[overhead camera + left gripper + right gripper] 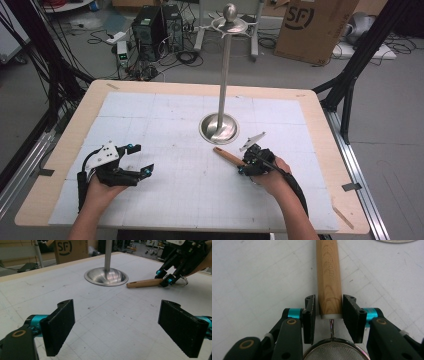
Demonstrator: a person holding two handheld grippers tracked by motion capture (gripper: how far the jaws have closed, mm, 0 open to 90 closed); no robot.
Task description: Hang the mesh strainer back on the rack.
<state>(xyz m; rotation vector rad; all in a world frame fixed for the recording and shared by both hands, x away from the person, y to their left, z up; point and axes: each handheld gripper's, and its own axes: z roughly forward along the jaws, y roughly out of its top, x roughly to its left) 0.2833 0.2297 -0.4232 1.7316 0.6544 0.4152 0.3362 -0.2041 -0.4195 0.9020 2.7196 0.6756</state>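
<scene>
- I see the table (60,155) first: a pale wooden board with rounded corners, covered by a white mat (165,125) ruled in a faint grid and flecked with dark scuffs.
- Past the middle of the mat stands a polished metal stand (224,75), with a slim straight pole rising from a round, dished base (106,277) to a hooked ring and a ball knob.
- My left gripper (136,159) rests on the near-left part of the mat, well apart from the stand. Its two flat black pads, ribbed on the inner faces, stand far apart with nothing between them; a grey three-cornered plate sits on top.
- My right gripper (329,315) is on the near-right, just short of the base. Its ribbed pads sit either side of the strainer's wooden handle (328,275) at the white collar end; from the right gripper view I cannot tell whether they press it or leave a sliver of gap.
- The strainer (335,350) lies flat on the mat, its round, smooth-grained handle pointing toward the base and near it.
- Its fine wire-mesh bowl, ringed in bright metal, lies between the gripper's arms, joined to the handle by a thin wire stem.
</scene>
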